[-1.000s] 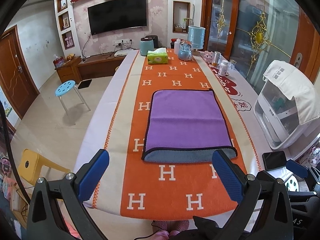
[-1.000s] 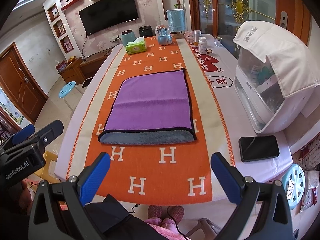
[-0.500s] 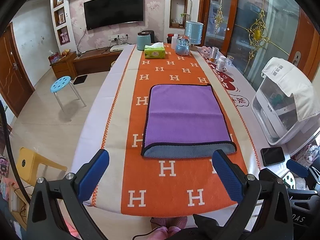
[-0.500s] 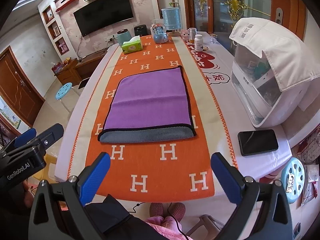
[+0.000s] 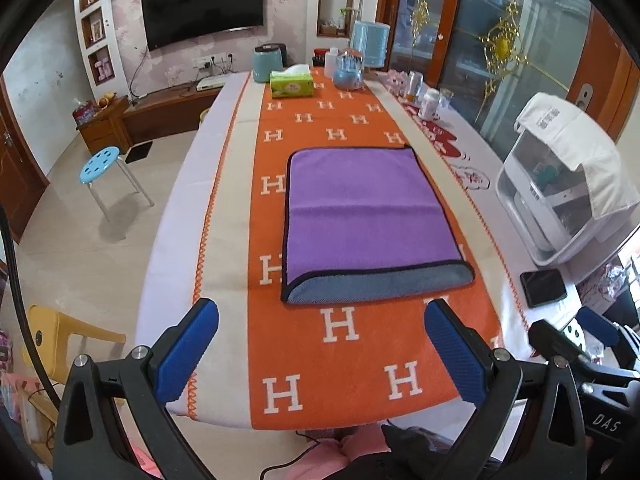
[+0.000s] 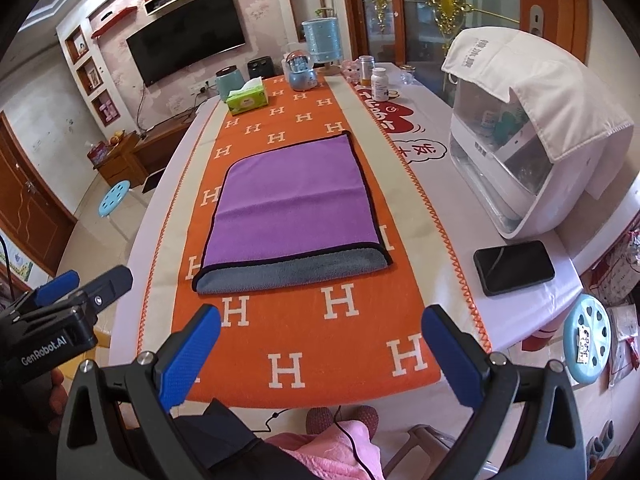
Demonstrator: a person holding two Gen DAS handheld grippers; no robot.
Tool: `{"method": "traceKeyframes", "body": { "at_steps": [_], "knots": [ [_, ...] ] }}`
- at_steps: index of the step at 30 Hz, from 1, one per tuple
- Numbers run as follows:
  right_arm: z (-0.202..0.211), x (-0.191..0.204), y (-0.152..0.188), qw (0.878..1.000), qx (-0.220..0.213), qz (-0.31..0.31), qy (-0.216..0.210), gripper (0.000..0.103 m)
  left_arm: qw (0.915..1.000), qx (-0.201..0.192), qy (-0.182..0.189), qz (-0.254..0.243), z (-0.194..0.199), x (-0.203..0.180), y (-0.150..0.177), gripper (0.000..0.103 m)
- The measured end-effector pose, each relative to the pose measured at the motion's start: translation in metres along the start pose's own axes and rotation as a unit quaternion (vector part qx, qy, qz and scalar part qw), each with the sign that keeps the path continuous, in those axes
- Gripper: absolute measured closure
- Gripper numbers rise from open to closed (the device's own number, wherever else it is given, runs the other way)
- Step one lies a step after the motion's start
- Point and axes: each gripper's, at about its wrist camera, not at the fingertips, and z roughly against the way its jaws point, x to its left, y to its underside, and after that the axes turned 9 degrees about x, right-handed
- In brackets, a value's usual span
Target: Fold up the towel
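- Our purple towel (image 5: 362, 212) lies folded once, mid-tabletop (image 5: 224, 168), grey underside showing nearest us.
- Our left gripper (image 5: 320, 344) and right gripper (image 6: 320, 344) hang spread, empty.
- Likely another fold left.

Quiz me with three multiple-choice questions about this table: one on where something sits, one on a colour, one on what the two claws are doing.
1. Where is the phone?
A. on the towel
B. right of the orange runner, near the white box
C. on the stool

2. What colour is the towel's top side?
A. purple
B. green
C. white

3. How are the left gripper and right gripper?
A. both open, holding nothing
B. both clamped on the towel
C. one holds the phone

Answers: B, it lies beside the white box; A, purple above a grey layer; A, fingers spread, short of the towel.
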Motion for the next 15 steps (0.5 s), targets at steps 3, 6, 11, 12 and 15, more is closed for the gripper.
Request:
{"method": "traceKeyframes", "body": {
  "at_steps": [3,6,11,12,15],
  "knots": [
    [-0.002,0.002,0.003,1.0,-0.005,-0.004,0.005,0.002,0.9999,0.008,0.007,-0.005,-0.006,0.005,0.001,0.001],
    [-0.005,0.004,0.007,1.0,-0.005,-0.009,0.012,0.004,0.9998,0.014,0.015,-0.008,-0.011,0.008,0.001,0.001],
    [-0.008,-0.001,0.007,1.0,-0.011,-0.015,0.017,0.006,0.9993,0.019,0.023,-0.022,-0.021,0.009,-0.002,0.001],
    [-0.008,-0.002,0.007,1.0,-0.012,-0.015,0.018,0.006,0.9992,0.02,0.023,-0.027,-0.023,0.009,-0.003,0.001],
    [-0.013,-0.007,0.005,1.0,-0.016,-0.016,0.02,0.008,0.9987,0.02,0.024,-0.04,-0.029,0.007,-0.006,0.001]
  ]
}}
